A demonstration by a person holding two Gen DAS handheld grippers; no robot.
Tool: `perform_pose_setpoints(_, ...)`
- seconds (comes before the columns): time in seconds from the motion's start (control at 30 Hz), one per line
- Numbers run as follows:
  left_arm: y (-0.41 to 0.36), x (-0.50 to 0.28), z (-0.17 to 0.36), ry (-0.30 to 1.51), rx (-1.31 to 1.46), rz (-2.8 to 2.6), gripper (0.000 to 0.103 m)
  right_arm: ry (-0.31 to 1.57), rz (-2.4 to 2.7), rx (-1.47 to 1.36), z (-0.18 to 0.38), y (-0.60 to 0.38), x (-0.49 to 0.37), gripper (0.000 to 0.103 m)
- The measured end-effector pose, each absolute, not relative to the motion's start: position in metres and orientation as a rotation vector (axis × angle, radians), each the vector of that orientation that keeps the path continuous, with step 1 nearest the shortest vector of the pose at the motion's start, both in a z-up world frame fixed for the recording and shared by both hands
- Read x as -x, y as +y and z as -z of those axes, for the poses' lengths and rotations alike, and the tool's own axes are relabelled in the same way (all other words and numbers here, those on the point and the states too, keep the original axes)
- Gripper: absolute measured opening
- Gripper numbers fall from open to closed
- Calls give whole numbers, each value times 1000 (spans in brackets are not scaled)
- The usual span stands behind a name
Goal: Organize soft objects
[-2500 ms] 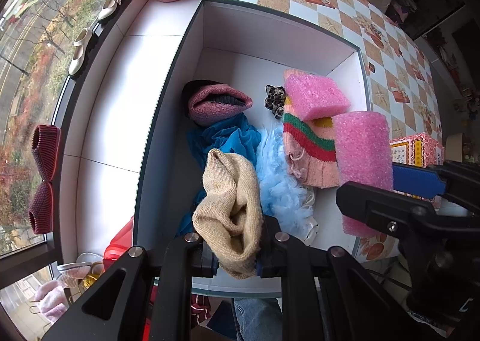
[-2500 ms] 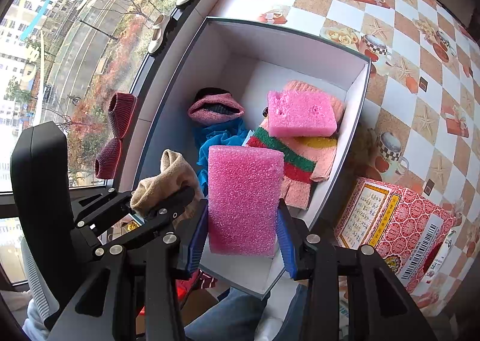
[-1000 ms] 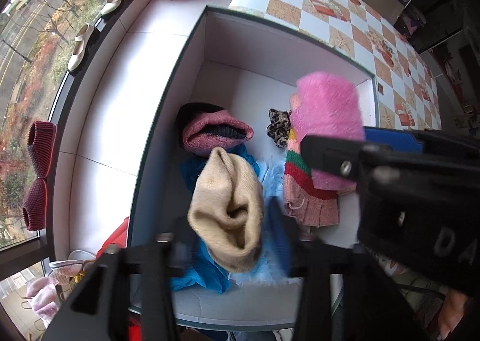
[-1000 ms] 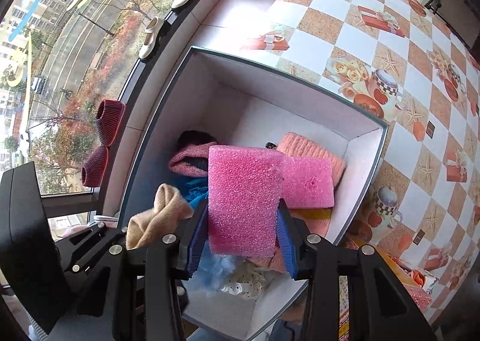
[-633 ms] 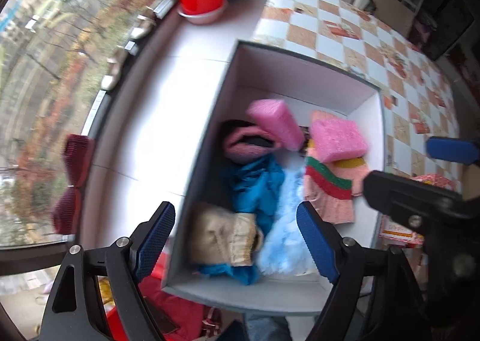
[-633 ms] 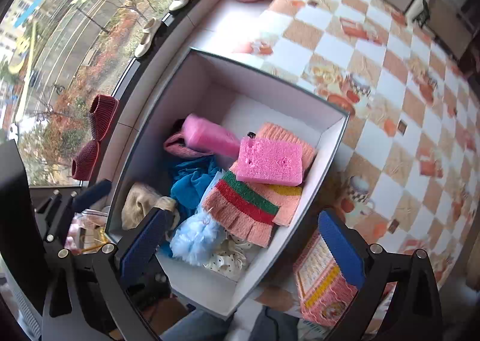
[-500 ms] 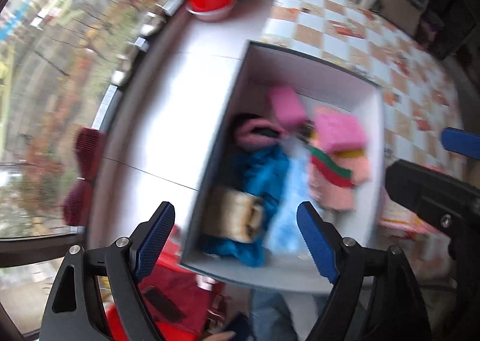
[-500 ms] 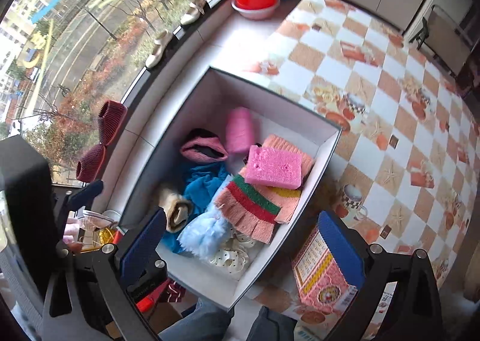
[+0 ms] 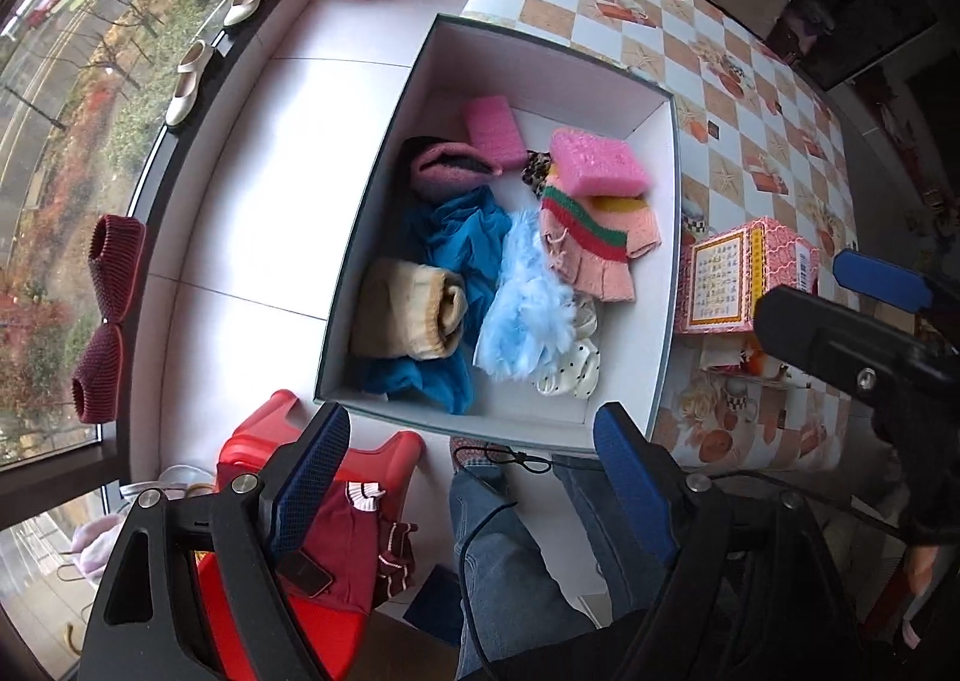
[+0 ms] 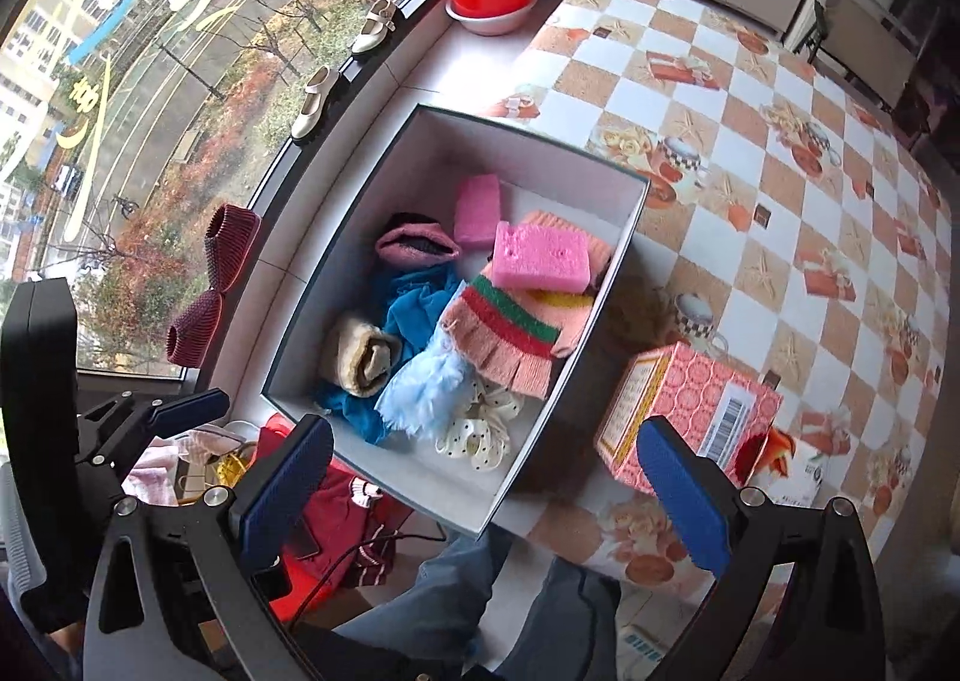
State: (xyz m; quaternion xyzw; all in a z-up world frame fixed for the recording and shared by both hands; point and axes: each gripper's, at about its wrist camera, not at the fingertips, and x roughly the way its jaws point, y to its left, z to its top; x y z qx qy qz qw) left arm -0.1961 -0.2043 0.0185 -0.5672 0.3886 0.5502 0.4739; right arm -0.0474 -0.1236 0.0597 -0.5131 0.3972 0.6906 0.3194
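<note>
Left jaws: the left gripper (image 9: pixel 471 480) is spread wide, blue pads well apart, nothing between them, touching nothing.
Right jaws: the right gripper (image 10: pixel 486 492) is gaping too, pads at full stretch and empty, above the near edge of the box.
Box: the white box (image 9: pixel 384 153) sits on the sill and checkered tablecloth (image 10: pixel 780 99), open-topped, packed with soft things.
Far pink sponge: a small pink foam block (image 9: pixel 493 132) lies at the far end, touching the pink knit hat (image 9: pixel 450 171).
Big pink sponge: the larger pink foam block (image 10: pixel 540 257) rests on top of the striped knit piece (image 10: pixel 510 336), right side of the box.
Near left: the beige knit roll (image 9: pixel 411 309) lies on the blue cloth (image 9: pixel 462 243), against the left wall.
Middle: a light-blue fluffy piece (image 9: pixel 525 303) runs down the centre, with a dotted white fabric (image 9: pixel 570 369) at its near end.
Outside: a pink patterned carton (image 10: pixel 684 411) stands on the tablecloth, just right of the box.
Below: the person's jeans (image 9: pixel 498 549) show under both grippers.
</note>
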Motion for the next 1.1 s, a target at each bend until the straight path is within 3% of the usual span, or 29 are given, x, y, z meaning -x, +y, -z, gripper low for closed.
perform_pose_setpoints(1.1,-204,183,-18,1036,1339,-1297,86,1033,-1734,1379,-57,-132,39,102)
